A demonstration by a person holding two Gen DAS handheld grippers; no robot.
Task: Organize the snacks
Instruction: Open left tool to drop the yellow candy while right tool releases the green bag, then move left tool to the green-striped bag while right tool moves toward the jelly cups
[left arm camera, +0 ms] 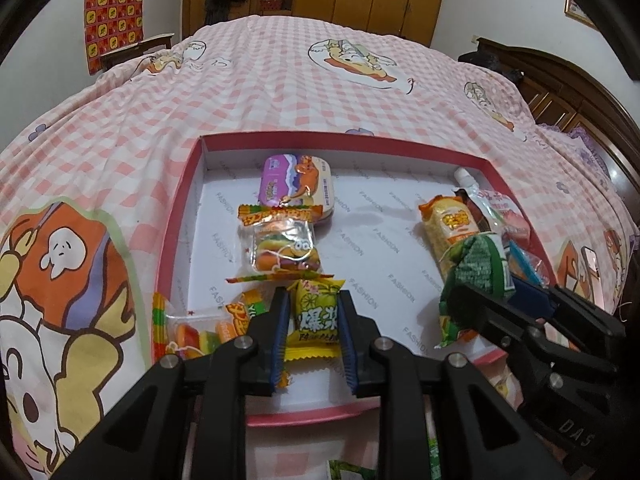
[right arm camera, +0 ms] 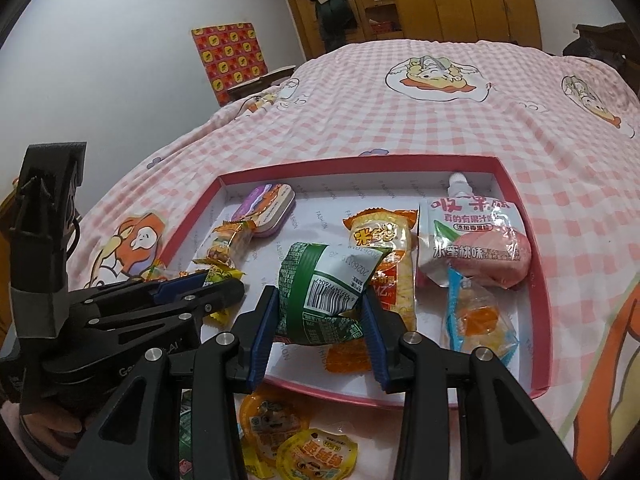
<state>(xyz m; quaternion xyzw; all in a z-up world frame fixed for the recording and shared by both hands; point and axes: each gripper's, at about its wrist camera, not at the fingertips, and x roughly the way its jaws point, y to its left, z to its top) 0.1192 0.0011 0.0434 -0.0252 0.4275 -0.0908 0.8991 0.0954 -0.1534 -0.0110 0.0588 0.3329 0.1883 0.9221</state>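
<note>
A shallow pink-rimmed box lies on the bed with snacks in it. My left gripper is shut on a yellow lemon candy packet over the box's near left part. My right gripper is shut on a green packet with a barcode, held above the box's near middle. In the right wrist view, the left gripper sits just left of it with the yellow packet. In the left wrist view, the right gripper shows at the right with the green packet.
In the box lie a purple tin, a burger gummy packet, a rice cracker packet, a peach jelly pouch and a blue packet. Jelly cups lie on the pink checked bedsheet before the box.
</note>
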